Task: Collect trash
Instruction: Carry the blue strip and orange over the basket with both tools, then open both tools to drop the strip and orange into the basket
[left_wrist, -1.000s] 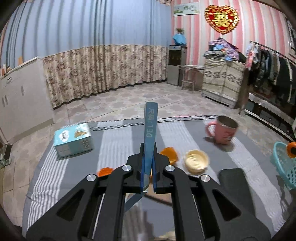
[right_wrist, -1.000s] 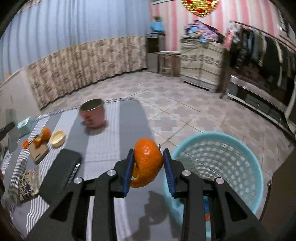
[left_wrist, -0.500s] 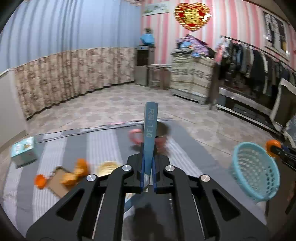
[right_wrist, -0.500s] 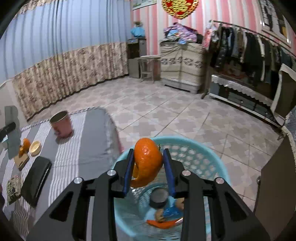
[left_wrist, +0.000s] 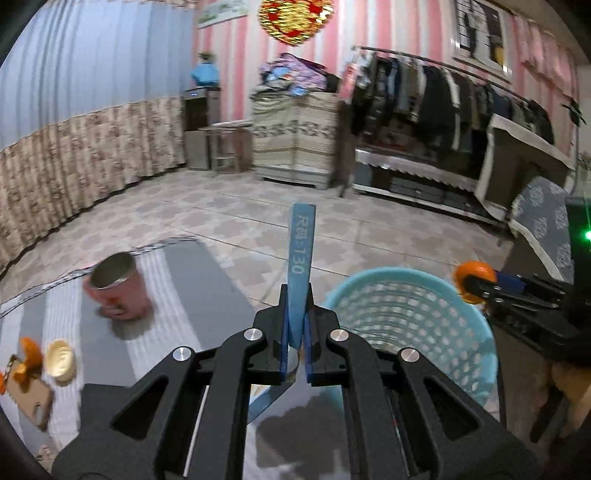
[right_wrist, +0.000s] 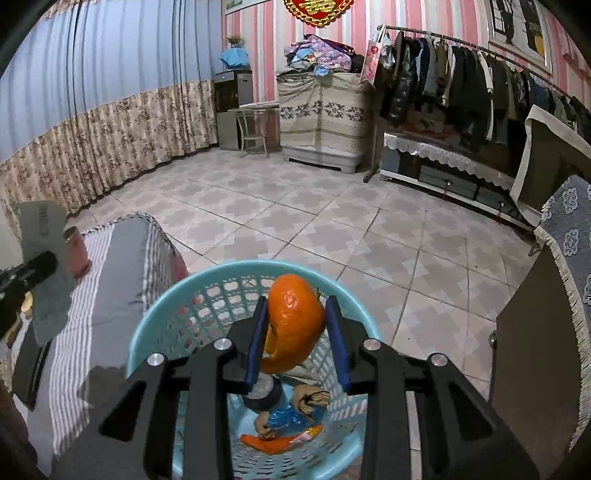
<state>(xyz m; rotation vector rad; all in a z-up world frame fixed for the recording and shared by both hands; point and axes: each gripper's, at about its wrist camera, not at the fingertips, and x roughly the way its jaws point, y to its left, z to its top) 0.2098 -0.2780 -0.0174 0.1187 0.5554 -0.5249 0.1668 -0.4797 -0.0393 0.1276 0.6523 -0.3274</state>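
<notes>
Both grippers over basket, each loaded

Left gripper (left_wrist: 295, 325) pinches a flat blue paper tag (left_wrist: 301, 258) that stands upright, jaws pressed together on it; pink metal cup (left_wrist: 118, 291) on the striped cloth at 9 o'clock. Right gripper (right_wrist: 295, 332) clamps a curled, glossy orange peel (right_wrist: 293, 321) between blue pads, directly above the round turquoise lattice plastic basket (right_wrist: 155, 325). Basket holds a dark cap, blue wrapper, orange scraps.
</notes>
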